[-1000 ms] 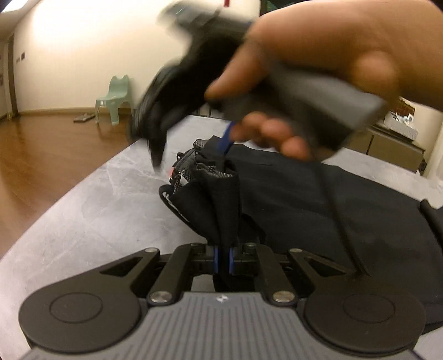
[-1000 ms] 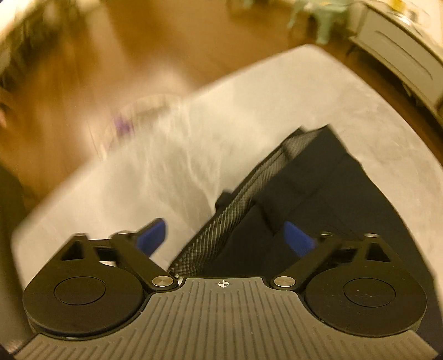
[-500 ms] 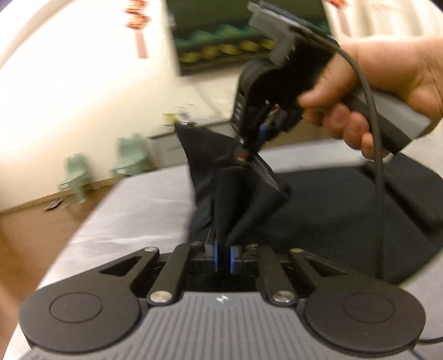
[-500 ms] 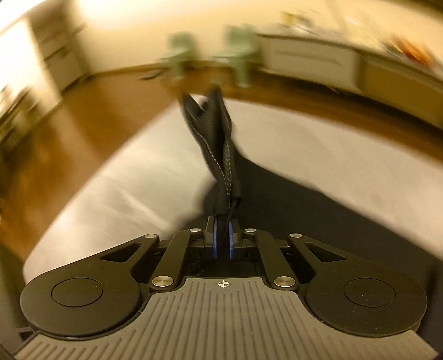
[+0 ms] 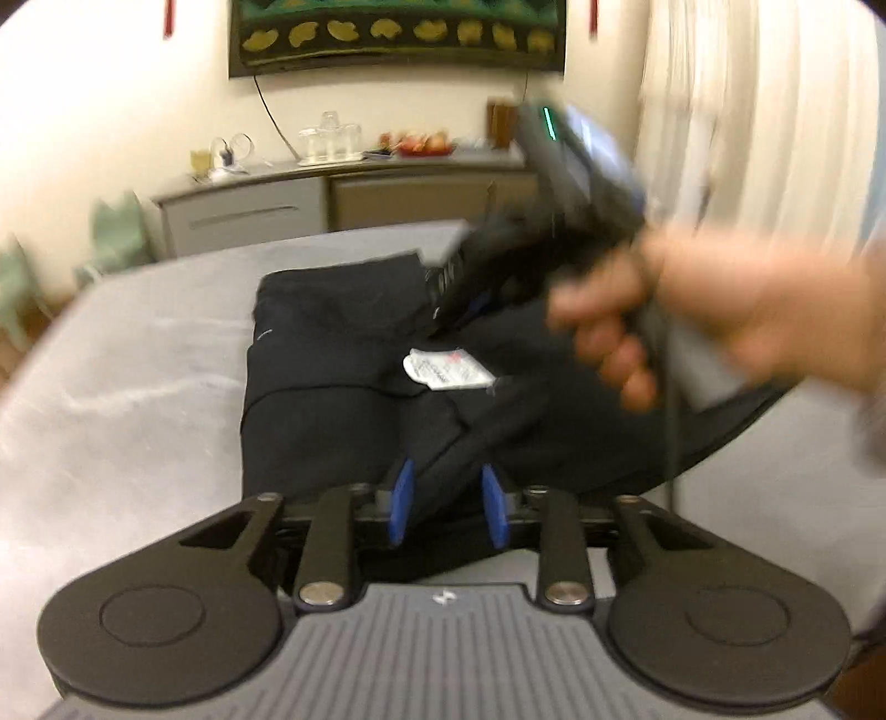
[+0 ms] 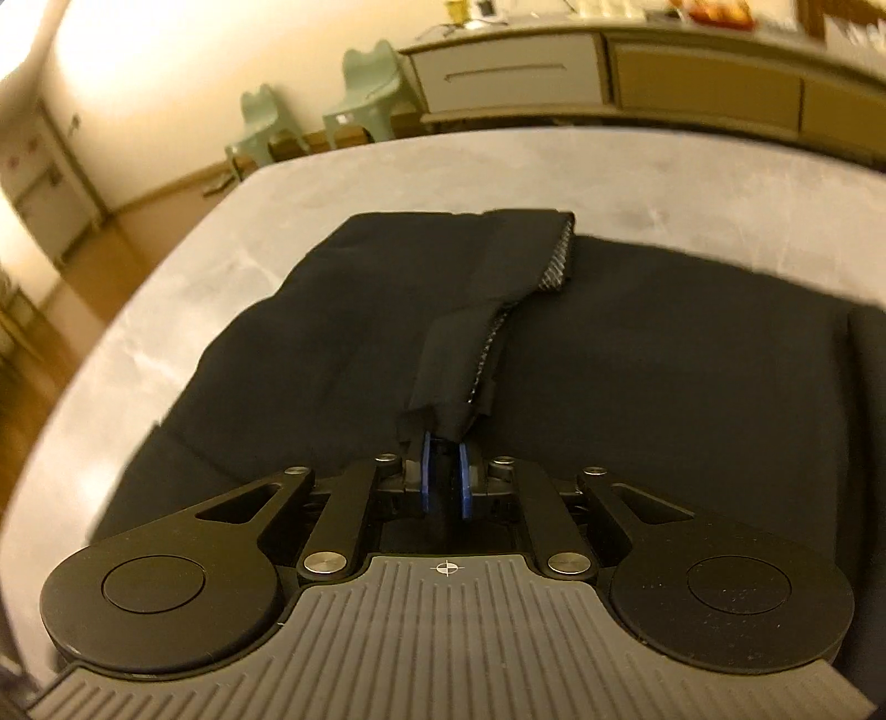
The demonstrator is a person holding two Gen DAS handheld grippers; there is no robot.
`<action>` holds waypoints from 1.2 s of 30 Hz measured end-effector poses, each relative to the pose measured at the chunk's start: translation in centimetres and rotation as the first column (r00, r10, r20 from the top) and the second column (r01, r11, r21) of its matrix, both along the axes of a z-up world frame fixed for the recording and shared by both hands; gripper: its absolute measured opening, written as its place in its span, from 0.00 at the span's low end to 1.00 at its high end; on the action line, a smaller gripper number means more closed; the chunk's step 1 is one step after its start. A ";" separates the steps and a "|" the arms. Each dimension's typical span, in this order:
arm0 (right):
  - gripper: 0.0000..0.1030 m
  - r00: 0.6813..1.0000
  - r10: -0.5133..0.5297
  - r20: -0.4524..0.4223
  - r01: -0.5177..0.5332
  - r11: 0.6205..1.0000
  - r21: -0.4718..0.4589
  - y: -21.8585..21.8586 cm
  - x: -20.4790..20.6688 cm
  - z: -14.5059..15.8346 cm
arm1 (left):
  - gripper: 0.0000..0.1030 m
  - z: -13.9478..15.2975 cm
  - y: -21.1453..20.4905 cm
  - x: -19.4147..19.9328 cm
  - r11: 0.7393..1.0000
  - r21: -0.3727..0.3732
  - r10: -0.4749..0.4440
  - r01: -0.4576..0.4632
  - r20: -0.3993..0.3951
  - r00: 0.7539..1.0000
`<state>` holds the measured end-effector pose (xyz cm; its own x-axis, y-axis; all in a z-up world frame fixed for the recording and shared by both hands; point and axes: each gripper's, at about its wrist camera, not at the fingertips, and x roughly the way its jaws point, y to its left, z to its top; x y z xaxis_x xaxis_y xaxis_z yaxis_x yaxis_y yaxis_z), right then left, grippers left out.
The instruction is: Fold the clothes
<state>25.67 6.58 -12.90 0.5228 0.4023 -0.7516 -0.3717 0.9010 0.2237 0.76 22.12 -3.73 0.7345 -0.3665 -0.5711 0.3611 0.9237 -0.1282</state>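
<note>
black garment (image 6: pixel 637 354) flat on grey table (image 6: pixel 387 177), left gripper (image 5: pixel 448 501) fingers parted, right gripper (image 6: pixel 443 476) fingers pinching its edge

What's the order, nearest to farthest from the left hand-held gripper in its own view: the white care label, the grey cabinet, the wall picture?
From the left hand-held gripper:
1. White care label, on the black garment just ahead.
2. Grey cabinet, beyond the table.
3. Wall picture, above it.

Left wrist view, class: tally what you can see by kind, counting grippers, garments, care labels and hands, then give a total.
Grippers: 2, left gripper and right gripper
Black garment: 1
White care label: 1
Hand: 1
Total: 5
</note>
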 end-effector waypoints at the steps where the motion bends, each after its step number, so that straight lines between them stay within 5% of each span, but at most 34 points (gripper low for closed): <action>1: 0.08 1.000 0.007 0.013 -0.007 1.000 -0.023 0.3 -0.1 0.5 | 0.45 0.4 1.7 -0.2 0.998 -0.070 0.003 -0.002 0.006 1.000; 6: 0.11 0.997 0.039 0.062 -0.032 0.994 -0.108 1.1 -0.9 2.0 | 0.46 1.6 8.9 1.5 0.920 -0.378 0.097 -0.100 -0.028 0.995; 7: 0.19 0.997 0.028 0.077 -0.018 0.992 -0.123 1.1 -1.1 2.3 | 0.46 1.4 9.4 1.5 0.905 -0.404 0.119 -0.129 -0.050 0.992; 8: 0.37 0.995 0.008 0.098 0.005 0.991 -0.137 0.9 -1.5 2.7 | 0.45 1.0 9.3 1.8 0.906 -0.394 0.139 -0.158 -0.075 0.987; 10: 0.47 0.982 -0.058 0.179 0.084 0.986 -0.143 0.2 -3.1 4.3 | 0.43 0.1 8.8 3.1 0.917 -0.341 0.175 -0.207 -0.121 0.977; 13: 0.45 0.960 -0.065 0.274 0.082 0.995 -0.055 0.1 -6.9 6.4 | 0.42 -0.8 8.0 4.3 0.938 -0.249 0.201 -0.241 -0.175 0.964; 15: 0.41 0.970 0.055 0.236 -0.053 0.999 -0.013 0.6 -9.3 6.3 | 0.41 -1.5 7.5 5.1 0.948 -0.186 0.220 -0.260 -0.209 0.953; 17: 0.30 0.974 0.152 0.167 -0.143 0.988 -0.061 1.4 -10.7 4.4 | 0.41 -2.4 7.2 5.4 0.949 -0.128 0.250 -0.287 -0.243 0.937; 19: 0.39 0.966 0.182 0.184 -0.163 0.980 -0.114 1.4 -11.7 2.6 | 0.42 -2.8 6.6 5.1 0.951 -0.083 0.271 -0.296 -0.233 0.934; 21: 0.50 0.965 0.166 0.205 -0.140 0.981 -0.134 0.7 -11.7 1.9 | 0.42 -2.6 6.6 4.6 0.949 -0.085 0.278 -0.302 -0.221 0.935; 26: 0.36 0.964 0.126 0.235 -0.113 0.991 -0.071 -1.1 -12.5 4.5 | 0.40 -1.5 6.6 3.3 0.952 -0.110 0.269 -0.287 -0.152 0.951; 28: 0.36 0.969 0.168 0.183 -0.151 0.983 -0.107 -0.9 -12.6 3.1 | 0.40 -2.8 6.3 4.2 0.953 -0.064 0.277 -0.297 -0.219 0.935; 32: 0.47 0.968 0.160 0.195 -0.143 0.985 -0.100 -2.1 -12.8 1.9 | 0.39 -1.9 6.7 4.0 0.947 -0.073 0.289 -0.313 -0.236 0.928; 36: 0.52 0.977 0.096 0.193 -0.089 0.995 -0.041 -4.1 -12.2 3.2 | 0.39 0.5 7.1 2.9 0.933 -0.110 0.327 -0.344 -0.148 0.934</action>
